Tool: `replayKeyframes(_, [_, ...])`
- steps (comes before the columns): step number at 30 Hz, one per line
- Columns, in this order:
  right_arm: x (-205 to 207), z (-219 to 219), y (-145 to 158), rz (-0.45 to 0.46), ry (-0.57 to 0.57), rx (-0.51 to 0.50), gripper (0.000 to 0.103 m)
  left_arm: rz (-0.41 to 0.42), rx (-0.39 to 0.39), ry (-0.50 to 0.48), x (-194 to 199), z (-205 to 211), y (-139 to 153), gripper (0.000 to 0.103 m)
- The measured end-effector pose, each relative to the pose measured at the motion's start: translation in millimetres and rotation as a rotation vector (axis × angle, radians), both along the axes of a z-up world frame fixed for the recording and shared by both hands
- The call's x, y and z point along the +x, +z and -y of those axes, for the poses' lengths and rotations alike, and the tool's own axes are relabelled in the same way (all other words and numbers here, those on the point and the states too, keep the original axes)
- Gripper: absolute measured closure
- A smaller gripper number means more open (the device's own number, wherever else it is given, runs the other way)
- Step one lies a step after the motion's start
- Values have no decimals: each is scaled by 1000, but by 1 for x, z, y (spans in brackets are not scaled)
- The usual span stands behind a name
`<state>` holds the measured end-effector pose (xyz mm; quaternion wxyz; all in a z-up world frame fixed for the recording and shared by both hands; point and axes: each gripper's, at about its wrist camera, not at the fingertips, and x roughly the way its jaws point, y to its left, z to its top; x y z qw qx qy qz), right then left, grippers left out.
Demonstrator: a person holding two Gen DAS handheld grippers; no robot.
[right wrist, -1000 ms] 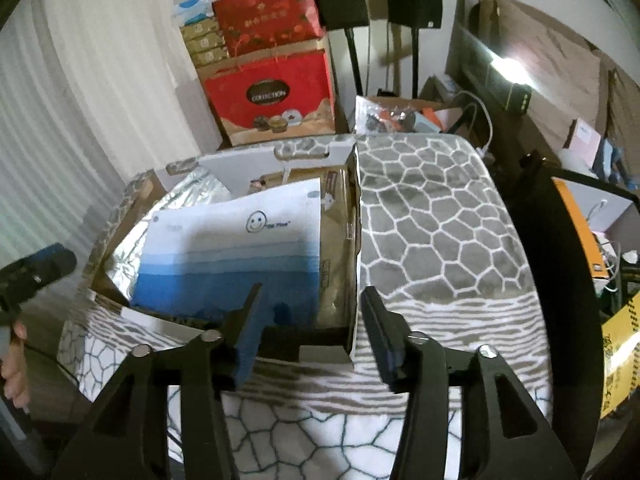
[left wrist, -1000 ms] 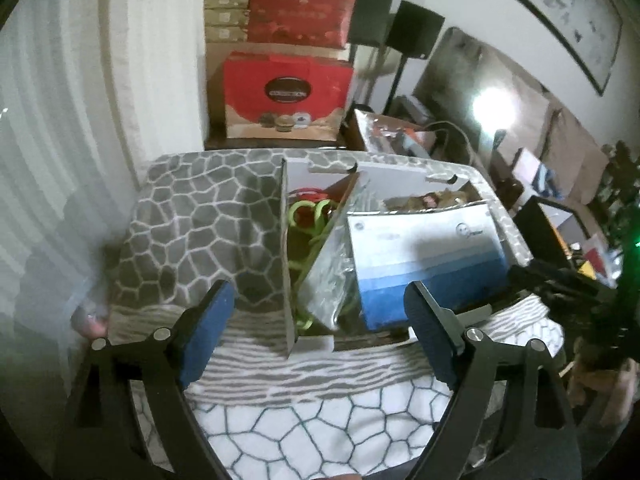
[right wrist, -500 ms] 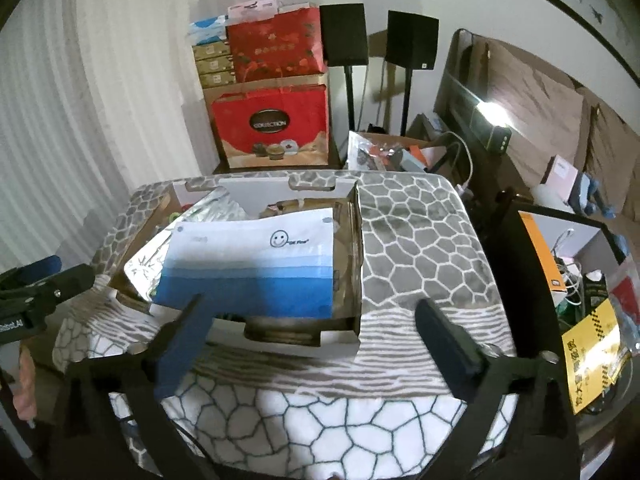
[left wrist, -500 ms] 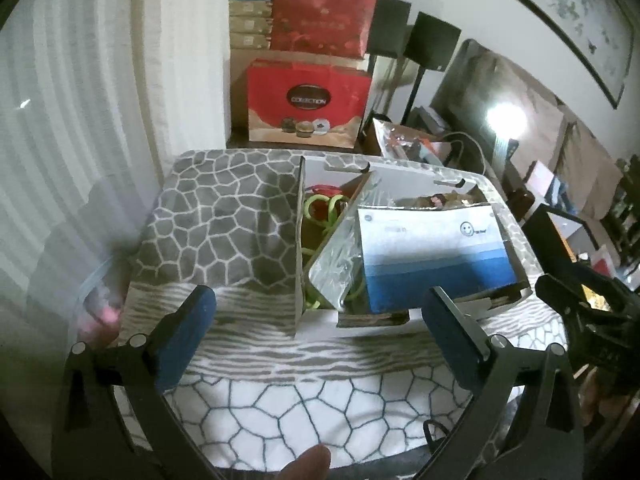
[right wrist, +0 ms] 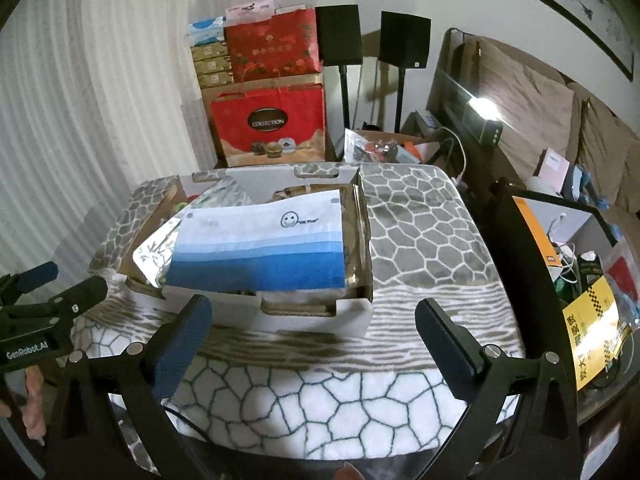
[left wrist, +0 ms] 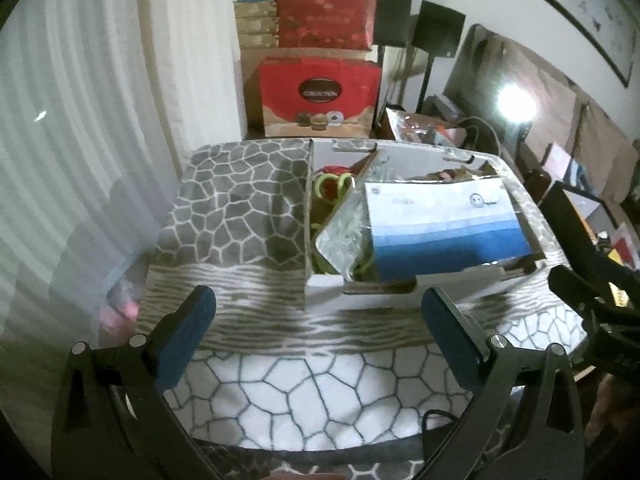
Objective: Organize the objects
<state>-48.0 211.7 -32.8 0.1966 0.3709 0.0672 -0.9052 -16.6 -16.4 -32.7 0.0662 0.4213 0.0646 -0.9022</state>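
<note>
A white cardboard box [left wrist: 362, 294] [right wrist: 304, 310] sits on the table, full of things. A blue-and-white pouch [left wrist: 444, 228] [right wrist: 260, 246] lies on top, over a silver foil bag [left wrist: 344, 232] [right wrist: 154, 250] and green rings [left wrist: 332, 186]. My left gripper [left wrist: 318, 328] is open and empty, held back from the box's near wall. My right gripper [right wrist: 310, 334] is open and empty, also in front of the box. The left gripper also shows at the left edge of the right wrist view [right wrist: 44, 292].
The table wears a grey-and-white stone-pattern cloth [left wrist: 236, 216] [right wrist: 424, 240]. Red gift boxes [left wrist: 320, 94] [right wrist: 268, 120] are stacked behind it against the wall. Black speakers [right wrist: 340, 34] and a cluttered shelf [right wrist: 580, 272] stand at the right.
Both grippers have pulled back and up from the box. The right gripper's jaws have opened much wider. The box and its contents have not moved.
</note>
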Motion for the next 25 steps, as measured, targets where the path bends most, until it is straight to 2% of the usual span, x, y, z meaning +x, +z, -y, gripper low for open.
replayKeyframes(25, [10,2,-5,-4,-2,13,1,3,-6,15,4,-4,1,0])
